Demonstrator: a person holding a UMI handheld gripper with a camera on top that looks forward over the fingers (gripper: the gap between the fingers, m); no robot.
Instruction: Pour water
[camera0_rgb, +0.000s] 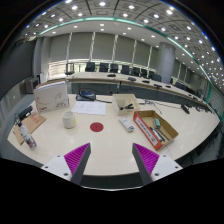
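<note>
I look over a wide, pale surface (110, 150) with a smooth matte top and a rounded front edge. Behind it there is a large room with rows of dark desks and chairs, grey curtains on the windows, and many small round lamps in the ceiling. On the surface, the biggest thing is a white box-shaped machine (51, 96) at the far left. To the right lies a flat orange tray (156, 130), rectangular, with small items inside that I cannot tell apart. Beyond it stands an open cardboard box (125, 102), brown and square. A white sheet of paper (90, 106) lies flat beside the machine. At the left edge a thin wooden board (31, 122) lies flat. Between the machine and the middle stands a small white cup (69, 119), cylindrical, upright; it is well ahead of my tongs (110, 160) and to the left. Near it a flat red round disc (97, 127) lies on the surface, just beyond the fingers. My tongs are spread wide and hold nothing; the magenta pads (76, 156) face each other over the bare surface.
</note>
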